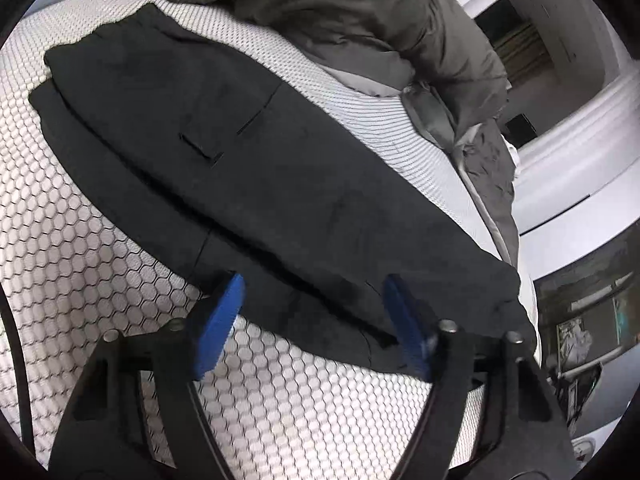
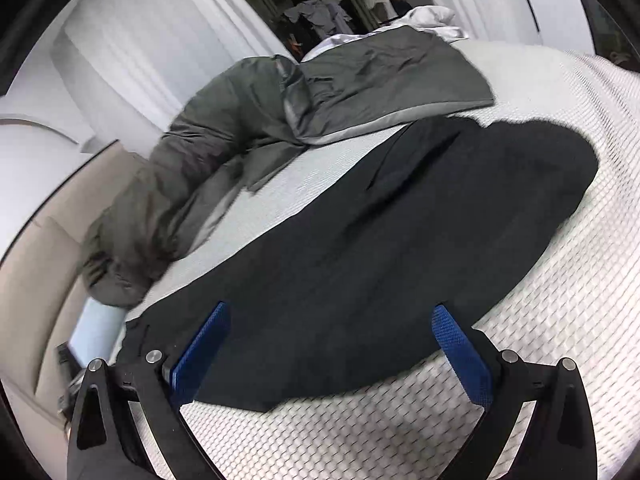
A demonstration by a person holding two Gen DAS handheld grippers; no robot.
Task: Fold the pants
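Dark pants (image 1: 240, 152) lie flat on a white honeycomb-patterned bed cover (image 1: 80, 260), folded lengthwise with one leg over the other. My left gripper (image 1: 314, 286) hovers open above the near edge of the pants, its blue pads spread with nothing gripped. In the right wrist view the same pants (image 2: 380, 240) stretch away from me, and my right gripper (image 2: 330, 312) stands wide open over their near end, pads apart and clear of the cloth.
A grey-green duvet (image 1: 340, 4) is bunched along the far side of the bed, seen too as the crumpled duvet (image 2: 224, 128). White panelled walls (image 2: 140, 40) and a dark doorway (image 2: 316, 4) lie beyond. A beige bed frame (image 2: 36, 264) edges the mattress.
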